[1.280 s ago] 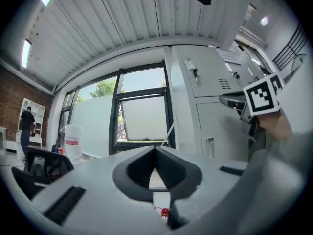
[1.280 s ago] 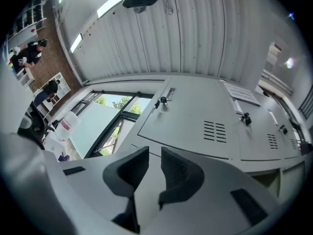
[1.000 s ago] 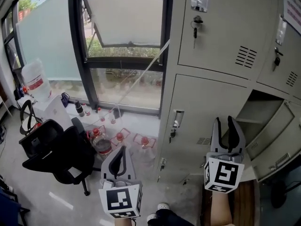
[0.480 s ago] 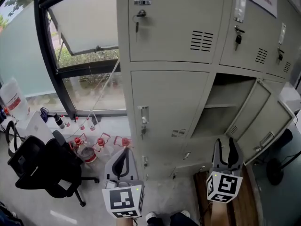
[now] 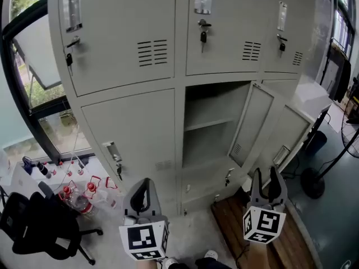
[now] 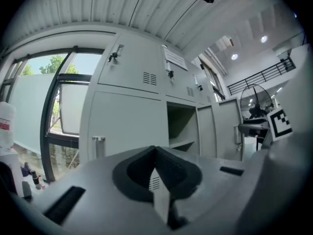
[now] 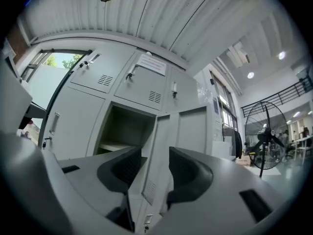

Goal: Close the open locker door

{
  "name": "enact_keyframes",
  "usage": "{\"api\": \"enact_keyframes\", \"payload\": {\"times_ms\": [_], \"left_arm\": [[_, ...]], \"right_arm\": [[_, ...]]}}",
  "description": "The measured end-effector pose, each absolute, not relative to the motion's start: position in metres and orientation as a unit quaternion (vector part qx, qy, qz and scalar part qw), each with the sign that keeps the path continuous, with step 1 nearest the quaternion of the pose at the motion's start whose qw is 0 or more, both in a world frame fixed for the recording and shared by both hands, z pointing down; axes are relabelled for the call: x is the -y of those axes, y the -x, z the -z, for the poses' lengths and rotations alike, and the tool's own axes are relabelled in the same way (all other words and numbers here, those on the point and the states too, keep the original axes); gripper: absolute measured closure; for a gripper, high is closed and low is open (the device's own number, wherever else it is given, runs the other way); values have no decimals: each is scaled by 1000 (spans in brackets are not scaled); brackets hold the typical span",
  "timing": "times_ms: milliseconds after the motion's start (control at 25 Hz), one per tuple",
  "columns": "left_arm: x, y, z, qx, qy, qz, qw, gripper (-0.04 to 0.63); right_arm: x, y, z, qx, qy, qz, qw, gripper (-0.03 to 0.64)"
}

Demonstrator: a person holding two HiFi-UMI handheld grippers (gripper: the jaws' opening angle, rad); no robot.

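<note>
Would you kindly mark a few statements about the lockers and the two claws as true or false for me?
1. The lower middle compartment stands open. True.
2. The right claw is clamped on the open door. False: its jaws stand apart, short of the door, touching nothing.
3. The left claw is shut and empty. True.
4. The upper locker doors hang open. False: the upper doors are closed, with keys in their locks.
5. A shelf crosses the open compartment. True.
</note>
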State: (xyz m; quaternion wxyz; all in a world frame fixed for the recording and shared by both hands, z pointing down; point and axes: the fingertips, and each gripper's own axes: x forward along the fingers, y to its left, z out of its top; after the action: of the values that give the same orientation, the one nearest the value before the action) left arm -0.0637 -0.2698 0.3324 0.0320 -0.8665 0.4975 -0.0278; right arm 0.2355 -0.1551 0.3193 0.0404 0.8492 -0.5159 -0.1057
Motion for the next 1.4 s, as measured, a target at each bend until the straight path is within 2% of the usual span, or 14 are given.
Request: {"api": "enact_keyframes", "payload": {"times_ms": [600, 960, 1400], "left_arm": [[242, -86, -335, -447, 893, 36, 44, 597], [230, -142, -341, -430, 900, 49, 48, 597], [221, -168, -349, -434, 898, 62, 42, 597]], "right_arm": [[110, -364, -333, 494, -865, 87, 33, 448], [124, -386, -347, 540, -838, 72, 40, 448], [141, -391, -358, 593, -803, 55, 26, 449]]}}
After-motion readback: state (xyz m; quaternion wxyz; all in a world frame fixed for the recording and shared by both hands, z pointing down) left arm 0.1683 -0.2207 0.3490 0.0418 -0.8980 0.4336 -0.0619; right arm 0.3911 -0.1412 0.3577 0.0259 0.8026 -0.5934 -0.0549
